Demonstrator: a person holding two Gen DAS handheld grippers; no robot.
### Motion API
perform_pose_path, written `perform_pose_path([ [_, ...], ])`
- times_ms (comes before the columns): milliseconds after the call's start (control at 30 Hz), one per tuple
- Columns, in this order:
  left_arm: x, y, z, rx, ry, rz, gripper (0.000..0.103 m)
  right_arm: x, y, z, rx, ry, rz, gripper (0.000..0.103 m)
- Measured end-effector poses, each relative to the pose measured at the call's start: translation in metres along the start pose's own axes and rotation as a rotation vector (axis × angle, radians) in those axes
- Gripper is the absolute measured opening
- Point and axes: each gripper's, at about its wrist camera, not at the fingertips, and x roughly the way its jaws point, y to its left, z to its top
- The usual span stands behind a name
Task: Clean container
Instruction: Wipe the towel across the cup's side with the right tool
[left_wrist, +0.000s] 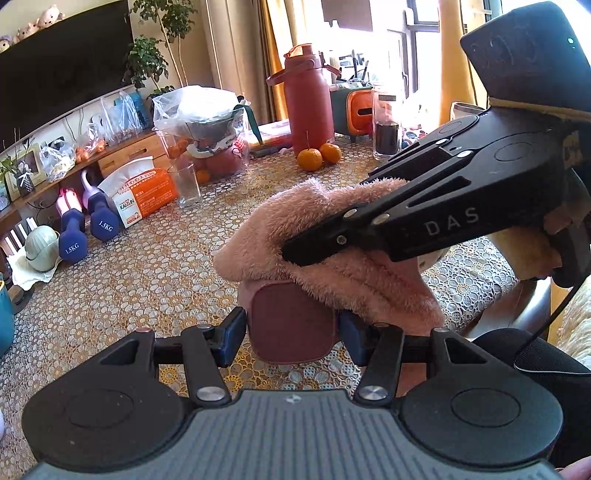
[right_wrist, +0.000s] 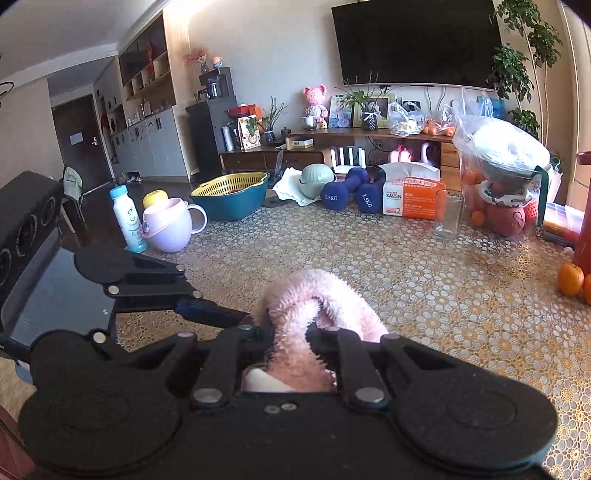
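Observation:
A dusty-pink, rounded-square container (left_wrist: 291, 325) stands on the patterned tablecloth (left_wrist: 147, 288). My left gripper (left_wrist: 291, 336) is shut on it, one blue pad on each side. A fluffy pink cloth (left_wrist: 332, 240) lies draped over the container's top. My right gripper (left_wrist: 295, 254) comes in from the right and presses into the cloth, shut on it. In the right wrist view the cloth (right_wrist: 317, 302) bulges up between the right gripper's (right_wrist: 293, 332) fingers, and the left gripper (right_wrist: 221, 314) reaches in from the left. The cloth hides the container there.
Behind stand a red thermos jug (left_wrist: 308, 107), two oranges (left_wrist: 319, 157), an empty glass (left_wrist: 186, 184), a tissue pack (left_wrist: 144, 195) and blue dumbbells (left_wrist: 88, 229). A lilac cup (right_wrist: 168, 225), a bottle (right_wrist: 127, 218) and a teal basket (right_wrist: 231, 195) sit far left.

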Motion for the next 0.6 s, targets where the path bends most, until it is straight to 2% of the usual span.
perform_pose_path([
  [133,0.001,0.0,0.001,0.008,-0.001,-0.003,0.054,0.008,-0.014,0.001,0.013,0.019,-0.002,0.013],
  [433,0.001,-0.004,0.001,0.025,-0.007,-0.001,0.055,0.035,-0.055,-0.02,0.087,0.108,-0.135,0.013],
  [600,0.001,-0.003,0.0,0.019,-0.007,-0.001,0.055,0.037,-0.055,-0.035,0.058,0.14,-0.231,0.012],
])
